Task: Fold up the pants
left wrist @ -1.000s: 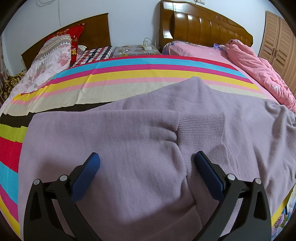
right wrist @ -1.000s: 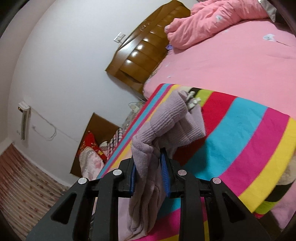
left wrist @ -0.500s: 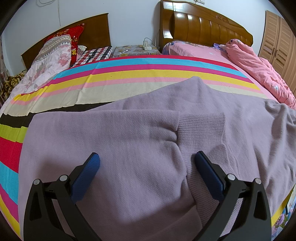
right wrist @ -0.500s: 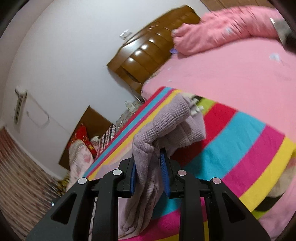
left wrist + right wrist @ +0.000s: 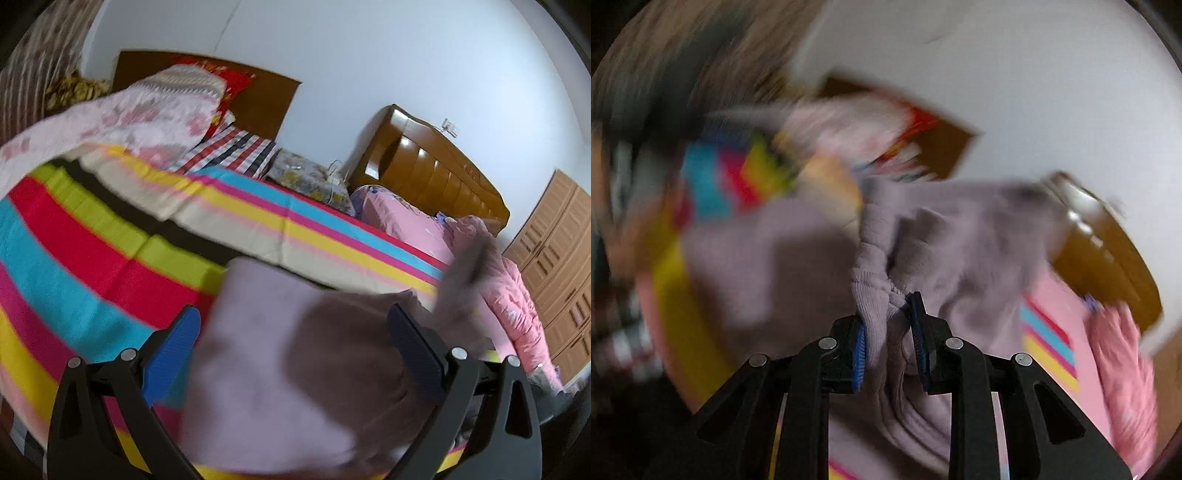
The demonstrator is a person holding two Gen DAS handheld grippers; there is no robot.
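Observation:
The lilac knit pants [image 5: 280,369] lie on the striped bedspread [image 5: 110,251], with one part lifted at the right [image 5: 465,273]. My left gripper [image 5: 295,332] is open, its blue pads on either side of the pants' near end, holding nothing. In the blurred right wrist view, my right gripper [image 5: 888,321] is shut on a bunched ribbed fold of the pants [image 5: 871,273], and the rest of the fabric [image 5: 960,236] stretches away from it over the bed.
Pillows and a floral quilt [image 5: 147,114] lie at the bed's far left. A wooden headboard [image 5: 436,173], a pink duvet [image 5: 513,306] and a wardrobe [image 5: 557,258] stand at the right. A nightstand [image 5: 306,177] sits between the two beds.
Both views have swung fast and blurred. The right gripper has carried its hold of the pants across, over the bed. The left gripper now sits near the pants' left edge, still open.

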